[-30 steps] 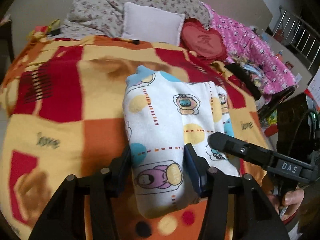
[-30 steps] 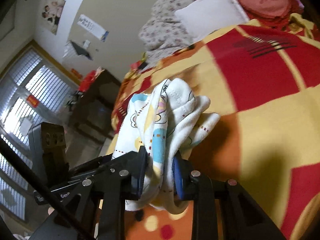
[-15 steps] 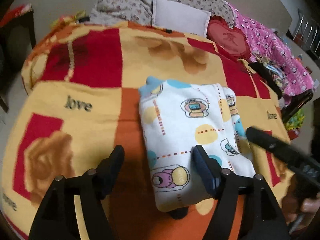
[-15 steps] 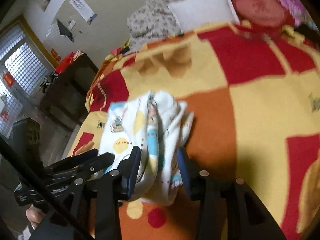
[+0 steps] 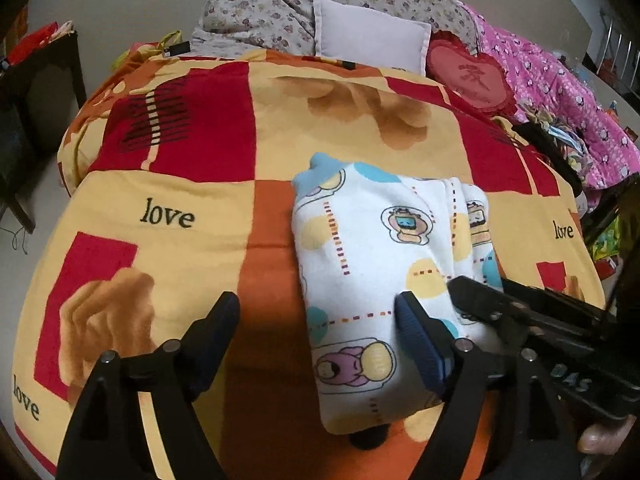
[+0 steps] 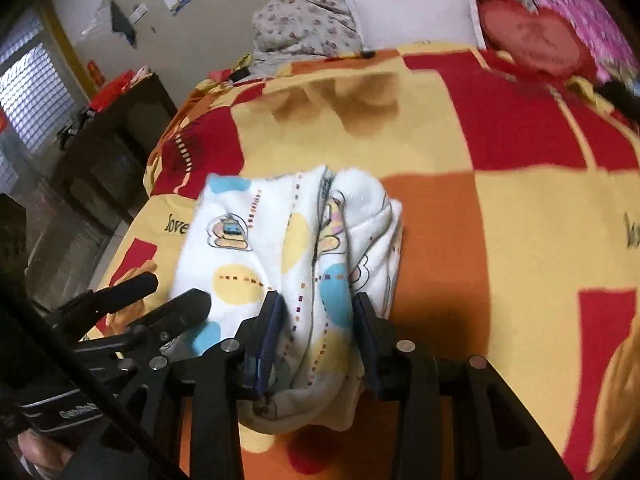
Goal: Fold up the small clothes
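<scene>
A small white garment (image 5: 372,248) with cartoon prints and yellow and blue dots lies folded into a thick rectangle on the patchwork blanket (image 5: 180,160). My left gripper (image 5: 316,300) is open and its jaws are opening. Its right finger rests on the garment's near part and its left finger stands over bare blanket. In the right wrist view, my right gripper (image 6: 316,298) straddles the garment's (image 6: 240,248) bunched right edge. Its jaws stand slack around the folds, with the cloth filling the gap. The left gripper (image 6: 172,292) shows at the lower left, and the right gripper (image 5: 472,296) at the left wrist view's lower right.
A white pillow (image 5: 368,36), a floral quilt (image 5: 256,8), a red heart cushion (image 5: 472,76) and a pink quilt (image 5: 560,92) line the far and right sides of the bed. A dark cabinet (image 6: 116,148) stands past the left edge. A hand (image 5: 600,440) holds the right gripper's handle.
The left jaws let go of the garment and spread wide. The right jaws loosened from a tight pinch. The garment came down and now lies flat on the blanket.
</scene>
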Demonstrator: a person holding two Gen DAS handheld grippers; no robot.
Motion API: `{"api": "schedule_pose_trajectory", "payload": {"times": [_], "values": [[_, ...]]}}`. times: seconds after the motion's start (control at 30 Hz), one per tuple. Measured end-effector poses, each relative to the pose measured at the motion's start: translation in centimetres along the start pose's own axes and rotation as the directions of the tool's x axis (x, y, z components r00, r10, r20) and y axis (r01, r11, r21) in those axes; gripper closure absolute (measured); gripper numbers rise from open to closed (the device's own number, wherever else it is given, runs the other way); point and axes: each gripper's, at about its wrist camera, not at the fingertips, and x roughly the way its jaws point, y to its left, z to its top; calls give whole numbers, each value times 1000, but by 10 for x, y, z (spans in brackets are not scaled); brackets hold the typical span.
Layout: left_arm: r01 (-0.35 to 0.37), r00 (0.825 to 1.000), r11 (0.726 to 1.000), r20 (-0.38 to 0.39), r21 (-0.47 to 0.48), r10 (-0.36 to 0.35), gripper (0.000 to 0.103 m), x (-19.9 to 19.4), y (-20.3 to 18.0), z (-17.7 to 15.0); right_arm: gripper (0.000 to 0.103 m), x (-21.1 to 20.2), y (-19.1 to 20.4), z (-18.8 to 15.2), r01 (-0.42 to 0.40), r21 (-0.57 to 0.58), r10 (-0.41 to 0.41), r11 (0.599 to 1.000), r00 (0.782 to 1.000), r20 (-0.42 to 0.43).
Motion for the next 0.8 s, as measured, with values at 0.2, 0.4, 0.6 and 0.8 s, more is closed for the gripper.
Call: {"api": "schedule_pose_trajectory", "payload": {"times": [0.2, 0.4, 0.6, 0.8], "values": [[-22, 999, 1000, 23, -14, 22, 24, -10, 1, -2, 63, -29, 0, -5, 6, 1, -7, 1000, 999, 47], [-56, 998, 998, 38, -13, 57, 24, -18, 1, -5, 63, -34, 6, -18, 8, -23, -7, 1000, 999, 38], [-95, 993, 995, 62, -33, 97, 23, -27, 6, -13, 63, -23, 9, -30, 67, -42, -66, 997, 997, 30], [-126, 987, 991, 100, -41, 129, 20, -43, 5, -16, 40, -58, 21, -26, 131, -66, -120, 989, 982, 145]]}}
